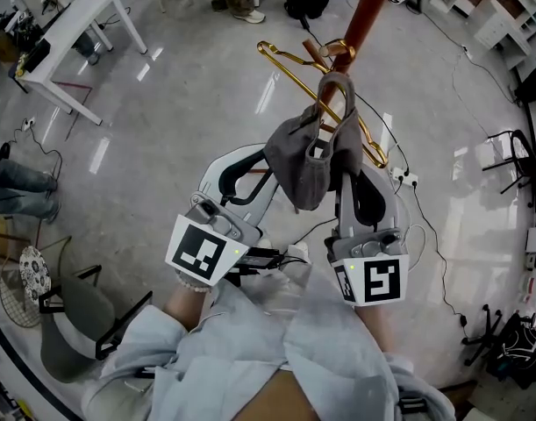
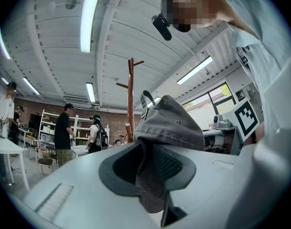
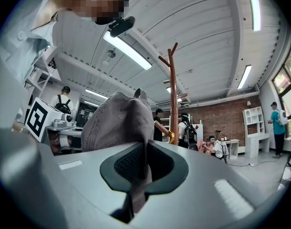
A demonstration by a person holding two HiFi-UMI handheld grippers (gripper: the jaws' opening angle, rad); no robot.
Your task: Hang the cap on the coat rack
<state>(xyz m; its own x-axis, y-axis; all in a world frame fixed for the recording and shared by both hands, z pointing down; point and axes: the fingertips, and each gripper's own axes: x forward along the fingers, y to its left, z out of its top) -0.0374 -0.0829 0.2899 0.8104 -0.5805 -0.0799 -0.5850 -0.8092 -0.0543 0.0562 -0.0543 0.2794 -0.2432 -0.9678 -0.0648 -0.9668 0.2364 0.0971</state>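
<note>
No words, brand names or numbers can be read anywhere here. The only signs are black-and-white square markers (image 1: 200, 251) on the left gripper (image 1: 269, 158) and right gripper (image 1: 348, 167).

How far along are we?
Done: the cap is up beside the coat rack. In hand: both the left hand-held gripper and right hand-held gripper are shut on its fabric. To do: hook it over a peg and let go; I cannot tell whether it catches one yet.

The glossy grey floor (image 1: 206, 112) is carrying a white table (image 1: 79, 24) at the far left, the coat rack (image 1: 366, 11) is standing far right, and a power strip (image 1: 405, 179) is lying nearer, right.
</note>
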